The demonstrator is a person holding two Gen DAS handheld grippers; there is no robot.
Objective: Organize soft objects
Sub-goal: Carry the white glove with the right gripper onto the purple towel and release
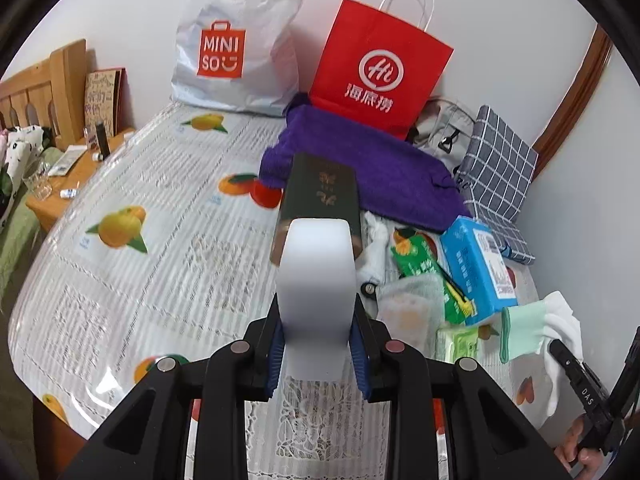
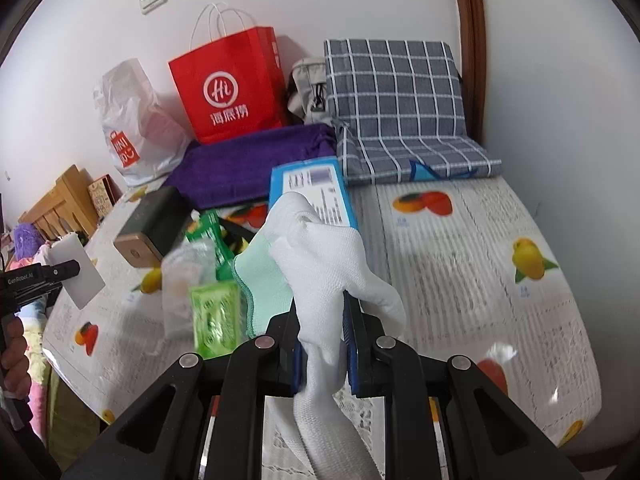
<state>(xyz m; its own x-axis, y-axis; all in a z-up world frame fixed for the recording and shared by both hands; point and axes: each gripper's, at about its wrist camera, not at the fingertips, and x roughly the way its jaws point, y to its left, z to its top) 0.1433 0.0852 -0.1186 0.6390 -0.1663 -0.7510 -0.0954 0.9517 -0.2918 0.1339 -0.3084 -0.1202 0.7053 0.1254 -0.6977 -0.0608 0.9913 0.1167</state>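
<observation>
Black jaws fill the bottom of both wrist views. At lower centre of the left view, the left gripper (image 1: 318, 354) pinches a white foam block (image 1: 316, 280) between its blue pads (image 1: 276, 356), and the block stands upright, clear of the table. At lower centre of the right view, the right gripper (image 2: 323, 354) is pressed together on a white knit glove (image 2: 332, 276) with a mint-green cuff, which drapes over and below the jaws.

Just beyond the block lies a dark green box (image 1: 320, 204). To its right, in the lower right of the left view, sits an unsorted cluster: a green snack packet (image 1: 424, 268), a blue tissue pack (image 1: 478, 268) and a small green wipes pack (image 1: 456, 344). Further back, a purple towel (image 1: 360, 168) lies in front of a red paper bag (image 1: 380, 68), with a white plastic bag (image 1: 240, 40) in the upper left and a grey checked cushion (image 1: 496, 172) at the right edge. All rest on a fruit-print tablecloth (image 1: 160, 220).

My reading is that the task is at an early to middle stage: two soft things are lifted but not yet placed, no gathered pile is evident, and the towel and packets remain to be handled.
</observation>
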